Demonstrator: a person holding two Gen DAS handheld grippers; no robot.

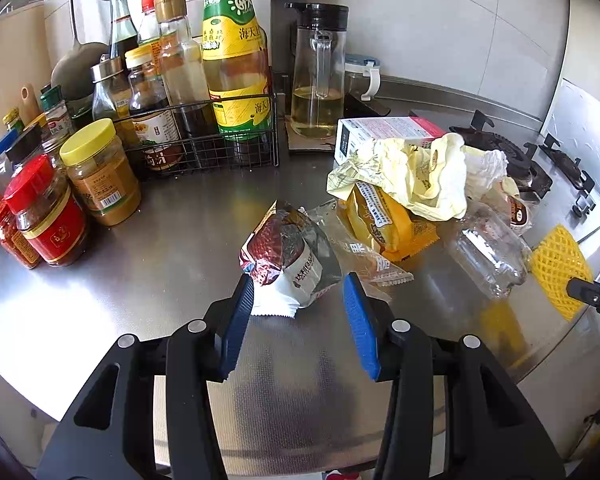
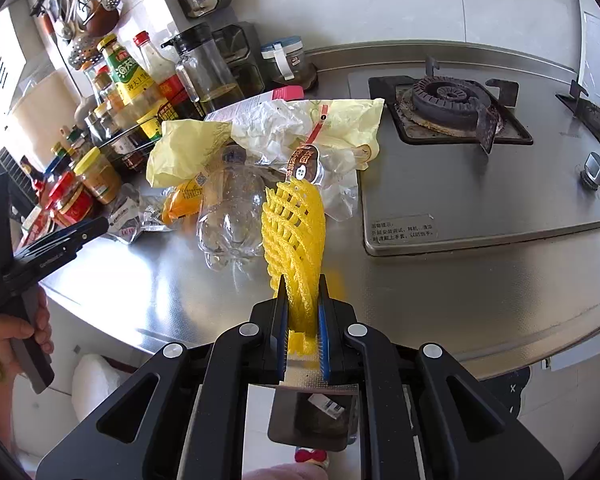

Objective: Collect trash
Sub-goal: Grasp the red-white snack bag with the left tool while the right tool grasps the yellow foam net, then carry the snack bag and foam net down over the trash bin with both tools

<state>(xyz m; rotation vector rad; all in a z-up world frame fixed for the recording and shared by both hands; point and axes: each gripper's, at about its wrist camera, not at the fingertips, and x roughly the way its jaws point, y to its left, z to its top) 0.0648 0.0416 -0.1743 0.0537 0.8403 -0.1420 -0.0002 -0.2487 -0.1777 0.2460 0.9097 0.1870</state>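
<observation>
Standing spread over the steel counter (image 1: 148, 264), the left gripper (image 1: 298, 284) has its blue pads either side of a red-and-white snack wrapper (image 1: 284, 264), the left pad at its edge, the right pad apart. To the right lie an orange wrapper (image 1: 384, 224), yellow bag (image 1: 416, 176) and clear bottle (image 1: 488, 252). Farthest right, the right gripper (image 2: 303, 300) pinches a yellow foam net (image 2: 294, 232) near the stove (image 2: 452, 108).

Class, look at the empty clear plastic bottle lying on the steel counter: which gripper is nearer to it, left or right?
Right. The right gripper, shut on the yellow foam net, sits just beside the clear plastic bottle. The left gripper stands open at the brown snack wrapper, beyond more wrappers.
</observation>
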